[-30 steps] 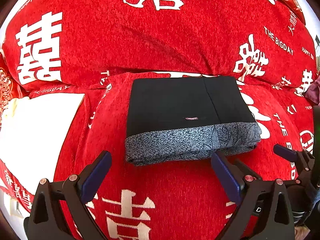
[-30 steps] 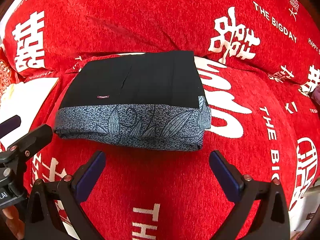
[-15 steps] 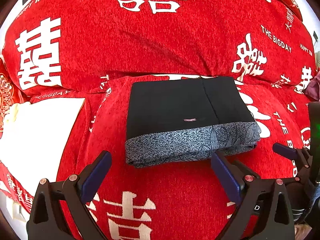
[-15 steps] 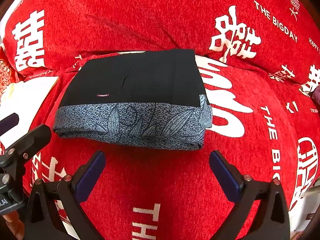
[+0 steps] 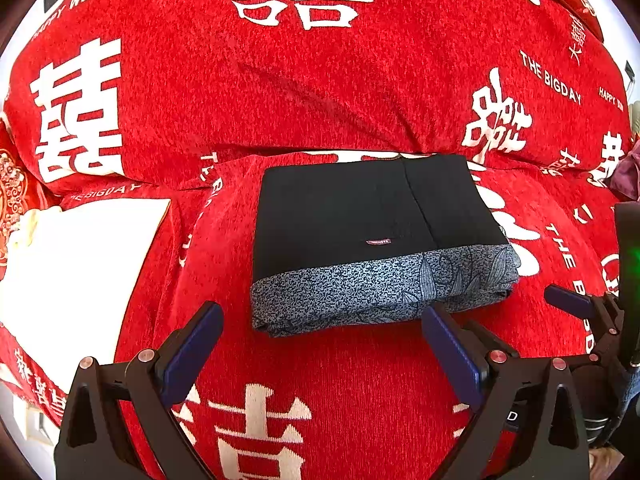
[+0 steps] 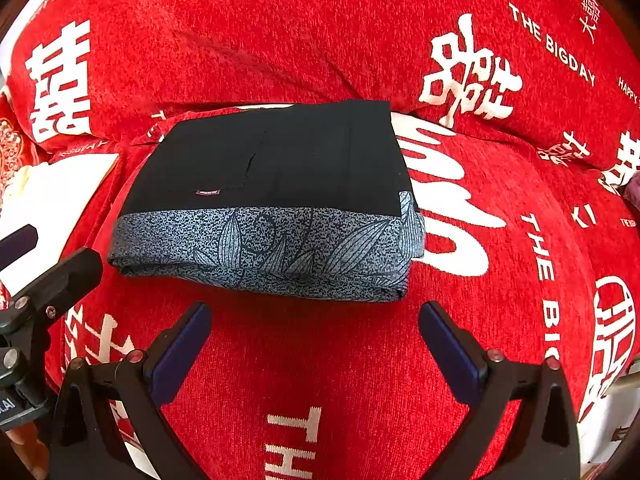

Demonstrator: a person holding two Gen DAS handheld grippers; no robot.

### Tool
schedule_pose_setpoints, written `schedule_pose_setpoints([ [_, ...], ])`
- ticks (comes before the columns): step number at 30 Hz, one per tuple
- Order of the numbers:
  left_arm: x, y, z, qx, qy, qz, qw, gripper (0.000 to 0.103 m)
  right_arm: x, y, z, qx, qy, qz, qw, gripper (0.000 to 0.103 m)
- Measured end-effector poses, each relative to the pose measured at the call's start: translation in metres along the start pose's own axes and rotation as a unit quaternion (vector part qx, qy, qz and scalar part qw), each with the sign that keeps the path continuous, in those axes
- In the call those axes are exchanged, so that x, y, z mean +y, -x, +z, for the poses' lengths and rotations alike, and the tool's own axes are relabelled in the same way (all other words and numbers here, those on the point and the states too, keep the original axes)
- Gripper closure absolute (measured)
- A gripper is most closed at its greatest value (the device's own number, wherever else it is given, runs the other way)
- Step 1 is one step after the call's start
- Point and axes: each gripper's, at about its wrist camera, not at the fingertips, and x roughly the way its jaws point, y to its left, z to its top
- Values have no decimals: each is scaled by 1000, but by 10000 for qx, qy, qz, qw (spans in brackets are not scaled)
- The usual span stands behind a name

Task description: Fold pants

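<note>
The pants (image 5: pixel 360 216) lie folded into a neat black rectangle with a grey leaf-print band along the near edge, flat on the red sofa seat; they also show in the right wrist view (image 6: pixel 276 172). My left gripper (image 5: pixel 320 328) is open and empty, just short of the pants' near edge. My right gripper (image 6: pixel 314 332) is open and empty, also just in front of the grey band. The right gripper shows at the right of the left wrist view (image 5: pixel 576 304), and the left gripper at the left of the right wrist view (image 6: pixel 44 256).
The red sofa cover (image 5: pixel 320 80) with white lettering covers seat and backrest. A white cloth (image 5: pixel 76 264) lies on the seat to the left of the pants. A dark purple item (image 5: pixel 628 172) sits at the far right edge.
Both grippers have drawn back slightly from the folded pants and stayed open. The pants have not moved.
</note>
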Motion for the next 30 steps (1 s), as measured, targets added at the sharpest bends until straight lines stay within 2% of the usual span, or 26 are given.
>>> schedule_pose_setpoints([
  [18,5,-2,2,18,38,38,10000,3,-1,-1,2,3,37,7,10000,0],
  [30,4,0,2,21,-38,-90,10000,3,1,-2,1,-1,70,0,10000,0],
])
